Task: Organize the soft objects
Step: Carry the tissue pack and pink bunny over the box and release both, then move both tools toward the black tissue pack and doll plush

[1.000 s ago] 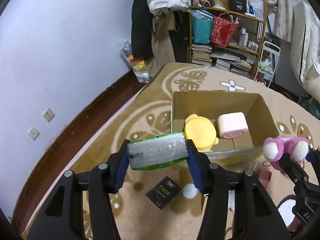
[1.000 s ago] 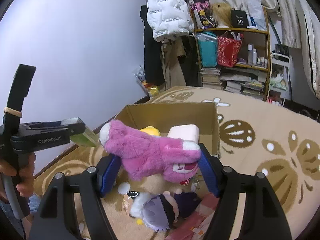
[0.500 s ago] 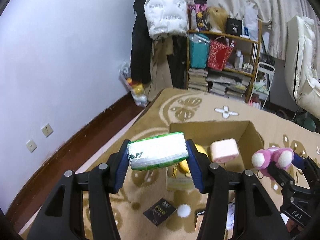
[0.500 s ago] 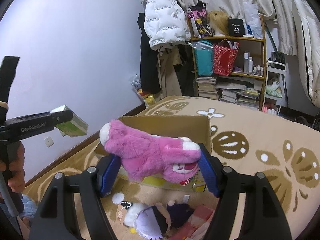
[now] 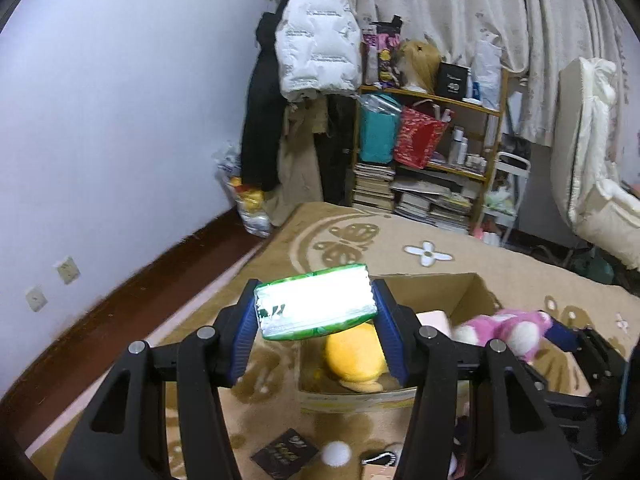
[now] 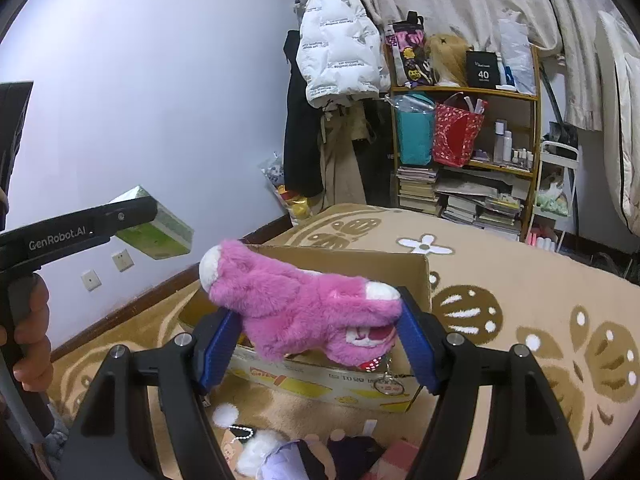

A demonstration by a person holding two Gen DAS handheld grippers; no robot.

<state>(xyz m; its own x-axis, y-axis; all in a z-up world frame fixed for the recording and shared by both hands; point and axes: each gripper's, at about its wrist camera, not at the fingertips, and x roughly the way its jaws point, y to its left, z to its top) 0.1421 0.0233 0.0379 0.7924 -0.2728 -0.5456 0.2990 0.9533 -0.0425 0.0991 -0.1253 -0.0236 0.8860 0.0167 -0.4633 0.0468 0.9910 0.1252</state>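
Left claw (image 5: 316,314) clamped on green tissue pack (image 5: 315,307); pack held in air above near-left corner of cardboard box (image 5: 472,286), long axis crosswise between pads, slightly tilted up to right. Right claw (image 6: 316,344) clamped on pink plush toy (image 6: 300,304); toy held over box's near wall, long axis crosswise, white-tipped end pointed left and up. Yellow plush (image 5: 354,354) and pink block (image 5: 434,318) seen inside box. Box set on patterned carpet (image 6: 520,300).

"GenRobot.AI" stood on the left gripper (image 6: 132,216); "40" on a black box (image 6: 483,75) atop the shelf (image 6: 464,92).
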